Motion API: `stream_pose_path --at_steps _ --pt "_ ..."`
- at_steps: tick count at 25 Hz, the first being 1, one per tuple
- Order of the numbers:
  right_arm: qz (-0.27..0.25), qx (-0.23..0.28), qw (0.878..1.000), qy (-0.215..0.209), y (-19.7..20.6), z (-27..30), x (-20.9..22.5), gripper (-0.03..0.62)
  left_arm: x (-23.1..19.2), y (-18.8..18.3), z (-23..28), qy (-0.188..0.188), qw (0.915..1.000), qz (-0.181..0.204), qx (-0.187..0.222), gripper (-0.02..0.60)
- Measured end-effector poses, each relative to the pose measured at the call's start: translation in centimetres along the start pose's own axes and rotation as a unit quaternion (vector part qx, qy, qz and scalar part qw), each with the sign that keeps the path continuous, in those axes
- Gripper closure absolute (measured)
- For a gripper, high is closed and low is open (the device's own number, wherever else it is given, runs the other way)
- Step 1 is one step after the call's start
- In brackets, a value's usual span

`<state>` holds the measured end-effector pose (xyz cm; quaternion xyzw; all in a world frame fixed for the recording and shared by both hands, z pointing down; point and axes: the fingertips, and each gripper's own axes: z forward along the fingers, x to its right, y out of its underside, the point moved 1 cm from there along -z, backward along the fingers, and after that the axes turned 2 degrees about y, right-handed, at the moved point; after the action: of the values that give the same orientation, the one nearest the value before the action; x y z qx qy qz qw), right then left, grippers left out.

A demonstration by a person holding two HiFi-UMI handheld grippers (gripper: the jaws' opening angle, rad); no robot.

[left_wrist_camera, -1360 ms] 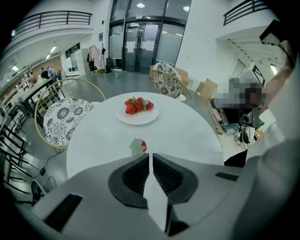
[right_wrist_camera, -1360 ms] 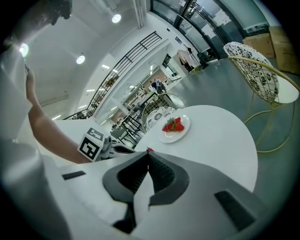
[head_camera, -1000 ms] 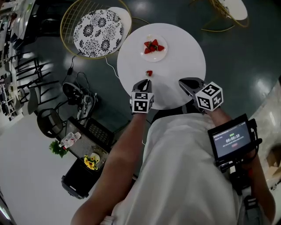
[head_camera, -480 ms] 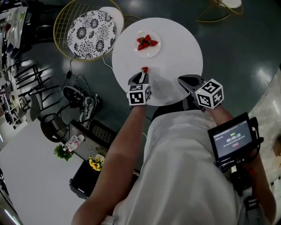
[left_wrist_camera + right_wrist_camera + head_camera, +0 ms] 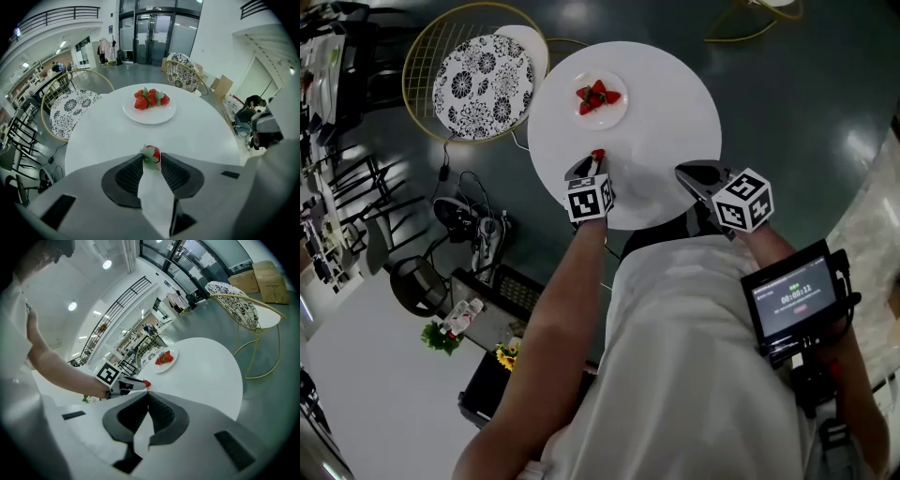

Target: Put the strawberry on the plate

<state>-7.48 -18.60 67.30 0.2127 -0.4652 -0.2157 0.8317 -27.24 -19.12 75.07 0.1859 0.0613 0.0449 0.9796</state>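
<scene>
One strawberry (image 5: 154,153) between spread, just-opening left hand-held gripper (image 5: 152,157) jaws — leafy cap toward it; right hand-held gripper (image 5: 148,394) pressed together.

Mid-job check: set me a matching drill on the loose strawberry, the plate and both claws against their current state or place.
1 loose strawberry; 2 plate; 3 left claw; 4 right claw.
A jaws together, empty; B on the table between jaw tips; C carries several strawberries; D jaws apart.
Pairs: 1-B, 2-C, 3-D, 4-A.
The left claw's jaws have just been opening, the loose strawberry between them.
</scene>
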Motion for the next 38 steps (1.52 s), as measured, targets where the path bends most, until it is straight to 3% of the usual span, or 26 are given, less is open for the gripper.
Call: stream_pose_path --at_steps 12,16,19,22,24,27,32,38 --pt "-0.012 -0.003 1.000 -0.005 -0.6 0.6 -0.4 0.586 0.2 -0.6 -0.8 0.005 0.9997 0.005 0.024 0.474" --pt "-0.019 -0.002 1.000 -0.007 -1.2 0.7 -0.5 0.586 0.4 -1.3 -1.3 0.007 0.9991 0.010 0.041 0.532" --pt "-0.022 -0.005 1.000 -0.008 -1.4 0.9 -0.5 0.586 0.2 -1.2 -1.3 0.008 0.9992 0.008 0.039 0.534" --pt "-0.023 -0.007 1.000 -0.009 -1.5 1.0 -0.6 0.586 0.2 -1.1 -1.0 0.013 0.9992 0.001 0.037 0.526" --pt "-0.022 -0.010 1.000 -0.009 -1.4 1.0 -0.7 0.586 0.5 -1.1 -0.7 0.017 0.9993 0.005 0.033 0.475" --pt "-0.020 -0.013 1.000 -0.008 -1.2 1.0 -0.7 0.586 0.9 -1.1 -0.2 0.018 0.9995 0.016 0.019 0.449" --pt "-0.015 -0.012 1.000 -0.004 -1.0 0.8 -0.6 0.586 0.4 -0.5 0.8 0.009 0.9997 0.020 -0.006 0.446" --pt "-0.009 -0.010 1.000 0.005 -0.9 0.4 -0.1 0.586 0.4 -1.0 0.8 0.017 0.9991 0.039 -0.004 0.448"
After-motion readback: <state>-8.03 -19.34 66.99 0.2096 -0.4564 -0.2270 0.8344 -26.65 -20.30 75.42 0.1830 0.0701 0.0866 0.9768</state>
